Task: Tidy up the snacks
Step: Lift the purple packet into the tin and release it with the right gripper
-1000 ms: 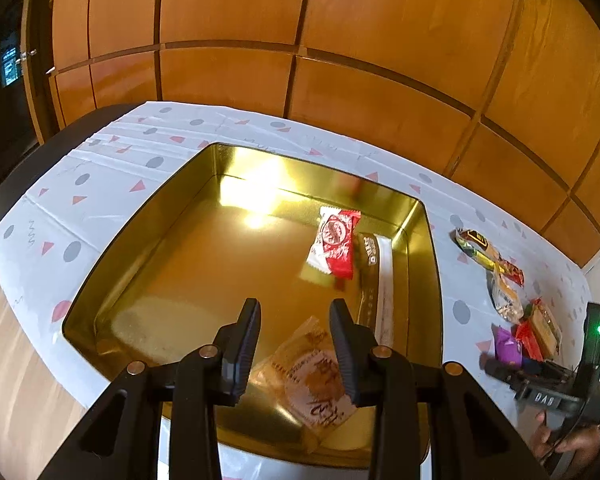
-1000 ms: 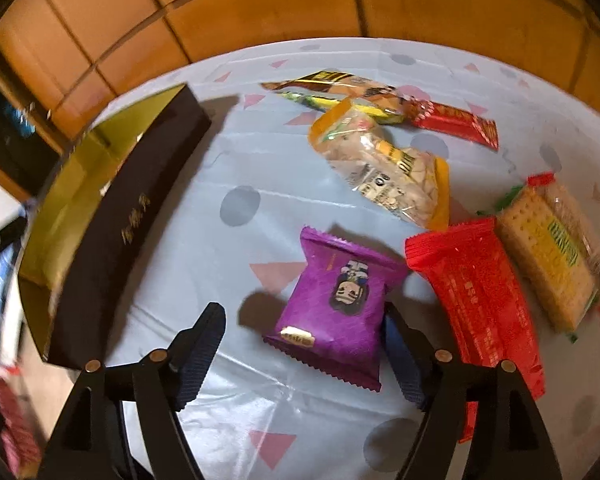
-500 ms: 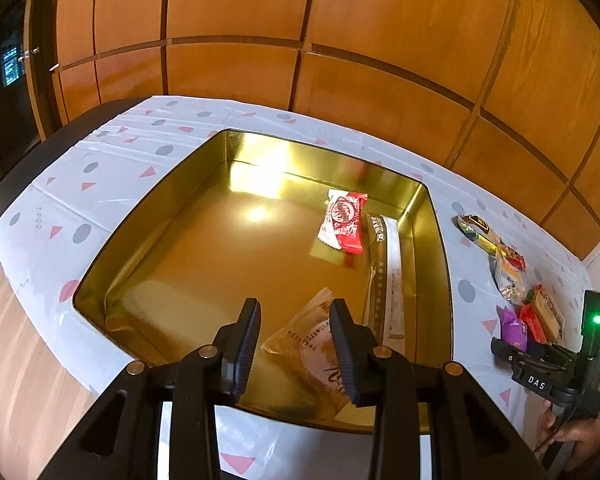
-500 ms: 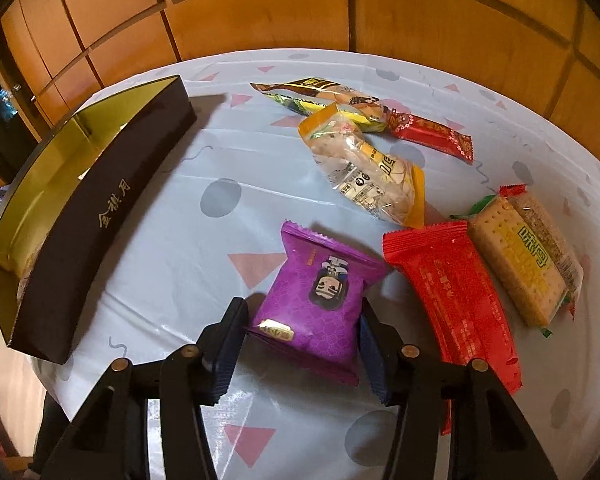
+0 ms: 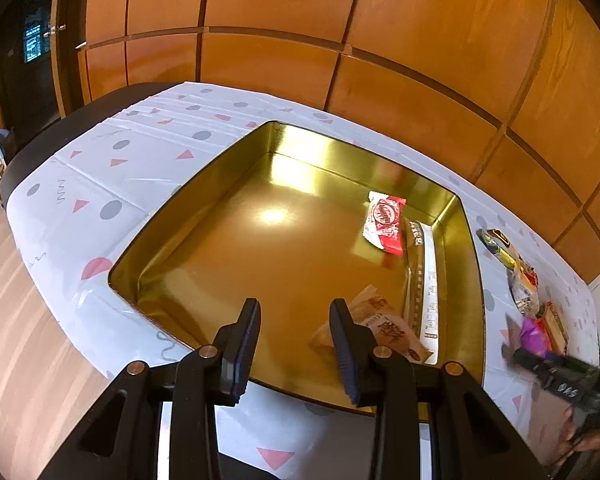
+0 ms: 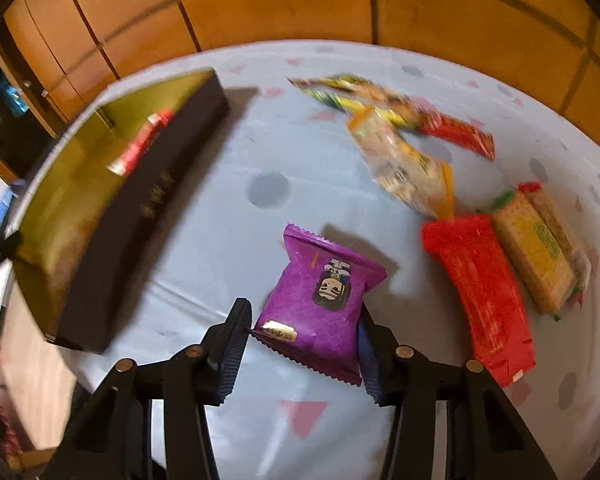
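The gold tin (image 5: 236, 184) sits on the desk (image 5: 100, 184), which is covered by a white cloth with grey dots and pink triangles; everything below is placed relative to that tin. The left hand-held gripper (image 5: 296, 344) hovers over the tin's near edge, its jaws parted with nothing between them. Just right of its right finger, inside the tin's near right corner, lies a beige snack packet (image 5: 384, 328). A red-and-white packet (image 5: 385, 222) lies further back near the tin's right wall, with a long pale packet (image 5: 426, 280) along that wall.

Right of the tin, the right hand-held gripper (image 6: 300, 344) has just been closing its jaws and now grasps the purple snack packet (image 6: 324, 300), pads pressing its two sides (the packet tilts up, its shadow on the cloth). Further right of the tin lie a red packet (image 6: 484, 296) and, touching it, a cracker pack (image 6: 540, 248). Behind them are a clear bag with orange ends (image 6: 404, 168) and a blurred yellow-and-red wrapper (image 6: 380, 104).
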`<state>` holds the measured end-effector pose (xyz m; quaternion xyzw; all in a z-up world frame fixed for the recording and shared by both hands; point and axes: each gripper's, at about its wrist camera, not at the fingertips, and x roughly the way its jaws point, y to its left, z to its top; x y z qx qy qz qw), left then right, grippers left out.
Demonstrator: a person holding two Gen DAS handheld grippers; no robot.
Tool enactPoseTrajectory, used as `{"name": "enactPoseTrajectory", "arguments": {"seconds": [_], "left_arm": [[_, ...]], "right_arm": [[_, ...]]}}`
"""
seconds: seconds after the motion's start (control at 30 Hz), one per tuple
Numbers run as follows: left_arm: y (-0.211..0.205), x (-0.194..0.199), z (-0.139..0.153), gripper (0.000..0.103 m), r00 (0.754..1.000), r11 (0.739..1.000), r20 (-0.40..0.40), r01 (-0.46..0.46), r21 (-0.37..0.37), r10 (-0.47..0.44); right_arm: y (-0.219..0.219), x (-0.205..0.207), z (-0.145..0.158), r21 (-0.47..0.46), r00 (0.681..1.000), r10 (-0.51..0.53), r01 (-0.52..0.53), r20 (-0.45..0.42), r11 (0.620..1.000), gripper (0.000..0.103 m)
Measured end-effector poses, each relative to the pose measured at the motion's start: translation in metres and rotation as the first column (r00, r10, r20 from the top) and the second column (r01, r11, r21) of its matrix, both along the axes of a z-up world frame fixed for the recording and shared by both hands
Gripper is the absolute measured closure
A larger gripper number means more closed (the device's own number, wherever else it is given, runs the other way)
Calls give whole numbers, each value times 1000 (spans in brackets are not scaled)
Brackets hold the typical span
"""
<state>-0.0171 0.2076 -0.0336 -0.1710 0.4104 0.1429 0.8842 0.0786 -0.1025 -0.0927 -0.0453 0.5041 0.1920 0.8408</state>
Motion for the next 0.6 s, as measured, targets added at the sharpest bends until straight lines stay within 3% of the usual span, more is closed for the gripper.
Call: {"name": "enactPoseTrajectory", "arguments": {"seconds": [0.23,0.37,0.6], "left_arm": [[-3,-1,1,67,1000,1000,9,10,10,-10],[-1,-3,4,67,1000,1000,18,5,21,-6],[4,-5,5,67,1000,1000,16,-6,30,5]], "right_arm": [[45,-18,46,67,986,141,-147,91,987,53],[89,-28,68,74,953,265,-278,144,958,53],[149,-21,57,19,921,366,-372,133,928,53]]}}
